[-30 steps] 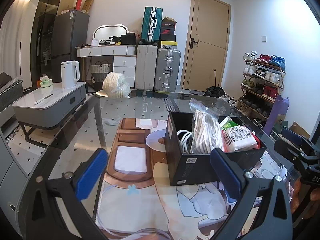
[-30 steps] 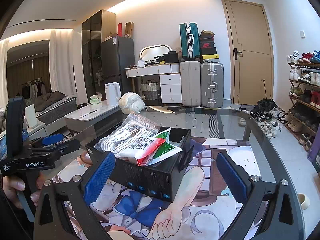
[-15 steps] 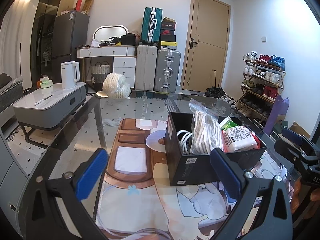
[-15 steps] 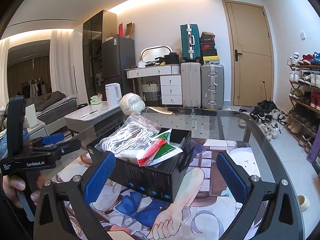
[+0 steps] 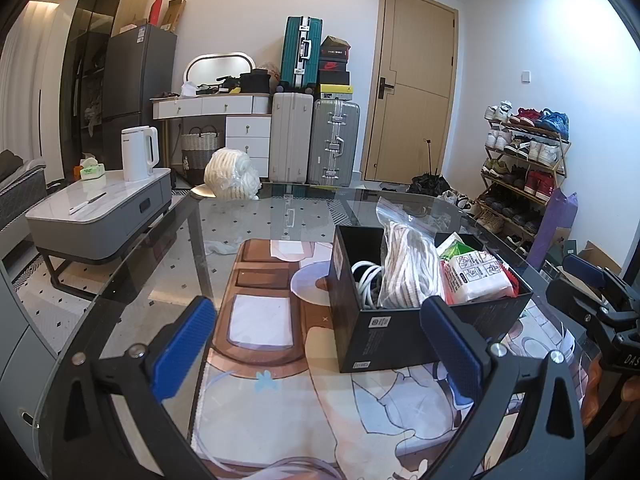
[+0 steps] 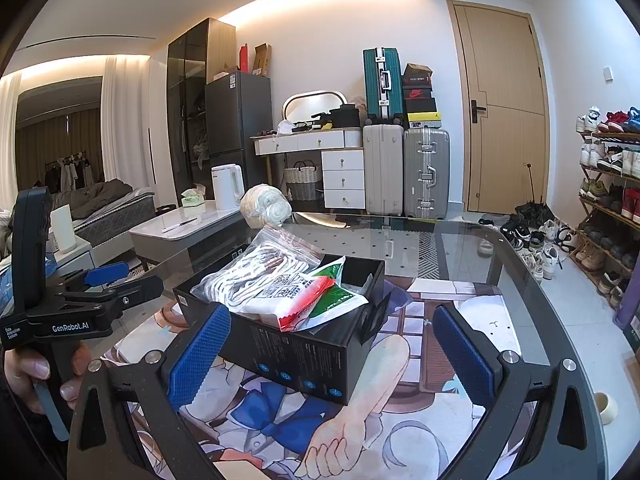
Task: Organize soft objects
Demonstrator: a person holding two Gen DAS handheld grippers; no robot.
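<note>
A black box [image 5: 404,332] [image 6: 304,356] stands on the printed mat on a glass table. It holds a clear bag of striped cloth [image 5: 404,268] [image 6: 256,272], a white packet with red and green edges [image 5: 476,276] [image 6: 316,300] and a white cable [image 5: 362,276]. A white bundle of soft rope [image 5: 232,178] [image 6: 266,208] lies at the table's far edge. My left gripper [image 5: 320,344] is open and empty, near the box. My right gripper [image 6: 332,352] is open and empty, with the box between its fingers' line of sight.
The glass table [image 5: 132,280] has a rounded edge. A grey coffee table with a white kettle [image 5: 138,154] stands to the left. Suitcases [image 5: 316,140], a door and a shoe rack [image 5: 524,168] stand behind. A tape roll [image 6: 606,408] lies below the glass at right.
</note>
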